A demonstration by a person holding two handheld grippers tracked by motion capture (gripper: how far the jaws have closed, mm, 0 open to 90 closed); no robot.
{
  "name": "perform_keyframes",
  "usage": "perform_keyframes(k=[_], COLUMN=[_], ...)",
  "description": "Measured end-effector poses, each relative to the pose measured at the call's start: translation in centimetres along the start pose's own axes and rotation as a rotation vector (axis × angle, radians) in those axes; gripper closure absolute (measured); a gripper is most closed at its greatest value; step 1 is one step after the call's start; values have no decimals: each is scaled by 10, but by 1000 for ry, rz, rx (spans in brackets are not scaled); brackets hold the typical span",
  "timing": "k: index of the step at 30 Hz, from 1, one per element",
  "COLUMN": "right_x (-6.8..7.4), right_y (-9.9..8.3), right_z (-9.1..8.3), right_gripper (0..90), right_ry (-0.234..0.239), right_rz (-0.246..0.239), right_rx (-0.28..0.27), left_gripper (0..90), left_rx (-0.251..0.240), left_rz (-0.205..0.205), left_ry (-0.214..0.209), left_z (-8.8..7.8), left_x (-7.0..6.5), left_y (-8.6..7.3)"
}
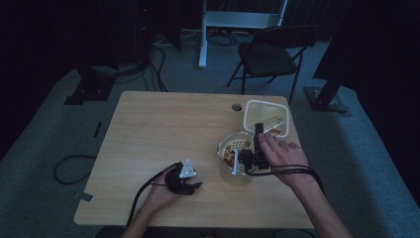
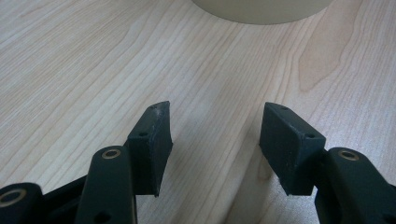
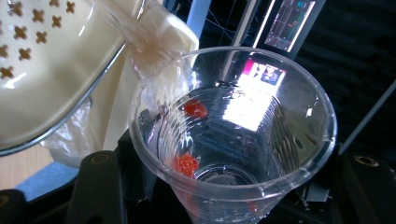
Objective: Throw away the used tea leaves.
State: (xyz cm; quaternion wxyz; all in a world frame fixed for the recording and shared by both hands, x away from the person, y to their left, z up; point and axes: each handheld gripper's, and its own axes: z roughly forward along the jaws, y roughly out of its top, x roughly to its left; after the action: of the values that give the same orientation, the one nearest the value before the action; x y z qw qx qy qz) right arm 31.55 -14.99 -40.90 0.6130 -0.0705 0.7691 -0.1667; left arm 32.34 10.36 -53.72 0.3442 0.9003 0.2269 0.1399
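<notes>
The right gripper (image 1: 258, 130) is clenching a clear cup (image 3: 233, 135), tilting it between the strainer (image 3: 42, 70) and the tub (image 1: 266, 115); berries (image 3: 187, 164) may be spilling onto the table (image 1: 163, 129) if it tips further. The left gripper (image 2: 215, 140) is resting released

Beyond your wooden table (image 1: 163, 129) stands a dark folding chair (image 1: 270, 54). A black cable (image 1: 69, 168) lies on the carpet at left. What looks like a white desk frame (image 1: 242, 20) stands farther back.
</notes>
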Motion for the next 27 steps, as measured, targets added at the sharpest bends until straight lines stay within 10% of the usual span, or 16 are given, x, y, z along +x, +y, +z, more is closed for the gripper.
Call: perform_keyframes(k=[11,27], right_x=[6,8], right_y=[4,5], right_z=[-2,-4], right_gripper=[372,380], right_ry=[-55,-61], right_rz=[-105,-111], right_rx=[10,-1], left_gripper=[446,447], left_rx=[-3,-7], left_rz=[-7,-13], left_ry=[-5,-10], left_z=[0,0], left_x=[1,1], left_y=[0,-1])
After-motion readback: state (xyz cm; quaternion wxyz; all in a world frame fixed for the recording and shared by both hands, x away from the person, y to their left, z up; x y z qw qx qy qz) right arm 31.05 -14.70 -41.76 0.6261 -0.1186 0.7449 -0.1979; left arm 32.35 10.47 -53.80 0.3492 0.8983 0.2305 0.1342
